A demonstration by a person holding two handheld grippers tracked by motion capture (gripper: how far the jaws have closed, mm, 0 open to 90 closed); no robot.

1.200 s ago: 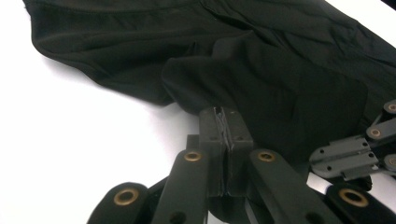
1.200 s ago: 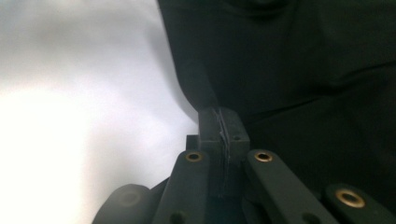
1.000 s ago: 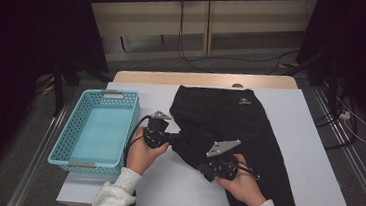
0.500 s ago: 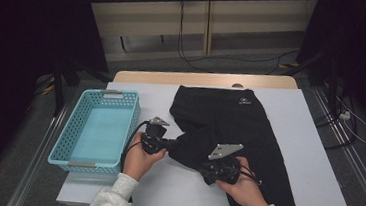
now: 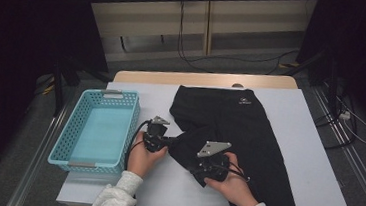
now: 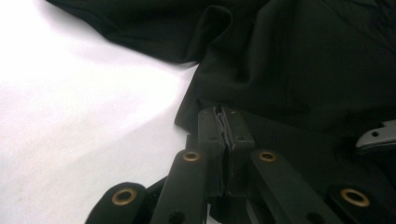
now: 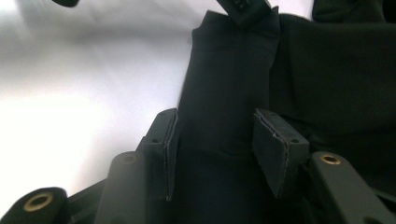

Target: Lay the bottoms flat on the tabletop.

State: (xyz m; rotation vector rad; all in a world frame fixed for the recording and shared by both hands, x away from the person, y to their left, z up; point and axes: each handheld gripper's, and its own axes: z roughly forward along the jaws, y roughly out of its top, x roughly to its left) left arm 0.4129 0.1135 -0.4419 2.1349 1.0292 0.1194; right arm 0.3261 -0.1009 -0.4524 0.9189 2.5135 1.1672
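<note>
Black shorts [image 5: 241,133] lie spread on the white surface [image 5: 311,159], from near its far edge down to its near edge, right of centre; a blue basket [image 5: 62,142] sits along the left edge; the left tool [image 5: 167,142] is clamped tight on a fold of the shorts' left hem, the cloth pinched between its pads [image 6: 226,128]; the right tool [image 5: 200,172], just beside it toward the near edge, has just been opening, its jaws standing apart with a band of cloth between them, the pads [image 7: 271,140] not pressing.
</note>
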